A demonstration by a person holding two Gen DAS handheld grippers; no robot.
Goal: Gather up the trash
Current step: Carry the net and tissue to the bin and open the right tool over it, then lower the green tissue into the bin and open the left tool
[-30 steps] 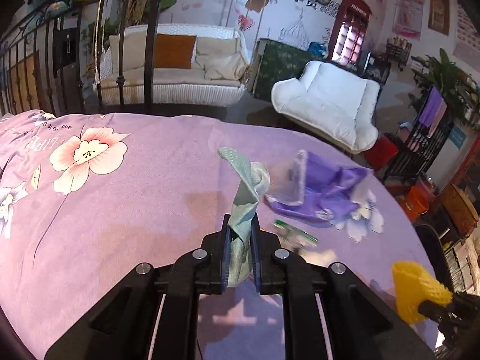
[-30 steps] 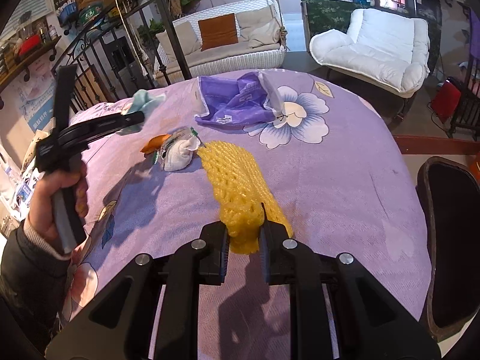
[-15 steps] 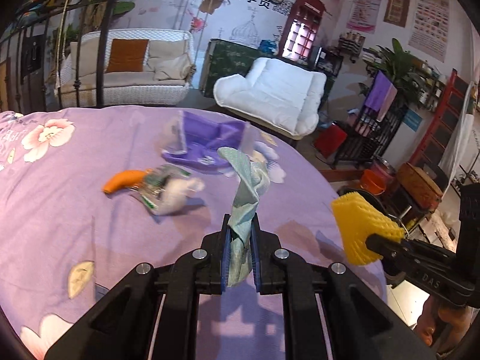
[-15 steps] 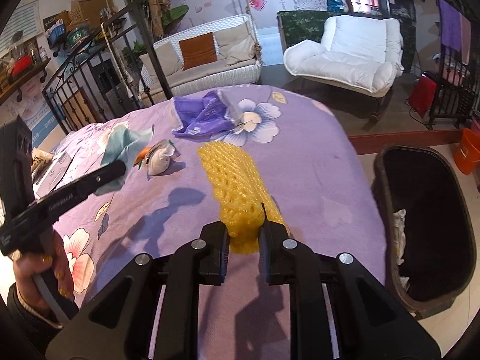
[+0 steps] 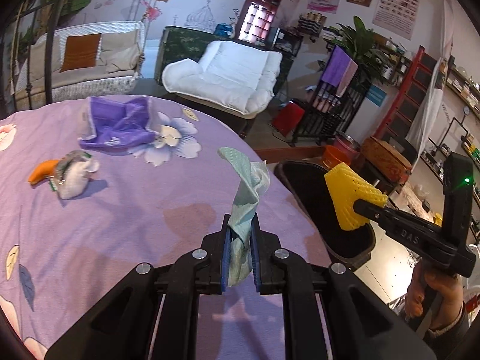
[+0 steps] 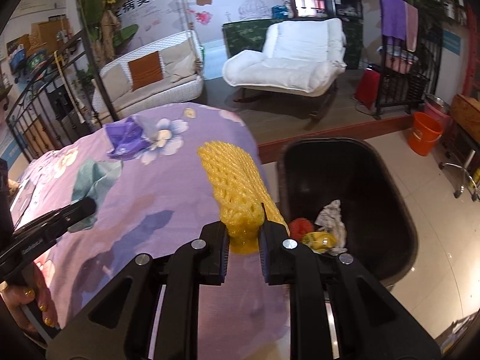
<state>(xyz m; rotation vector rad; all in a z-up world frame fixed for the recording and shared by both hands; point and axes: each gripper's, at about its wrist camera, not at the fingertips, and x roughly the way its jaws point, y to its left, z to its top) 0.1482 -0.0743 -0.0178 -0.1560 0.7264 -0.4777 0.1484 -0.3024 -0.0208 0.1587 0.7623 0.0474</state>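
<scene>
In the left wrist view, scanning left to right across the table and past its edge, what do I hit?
Orange scrap → white crumpled wrapper → purple plastic bag → pale green tissue in the left gripper → black trash bin → yellow foam net held by the right gripper.

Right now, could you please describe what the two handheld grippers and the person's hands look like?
Both are matte black plastic with silver screw heads and blue pads inside the jaws. The right gripper, seen from the left wrist camera, carries white lettering and a green indicator light. The left gripper also bears white lettering. The left hand has gold-painted nails; the right hand emerges from a dark sleeve.
</scene>
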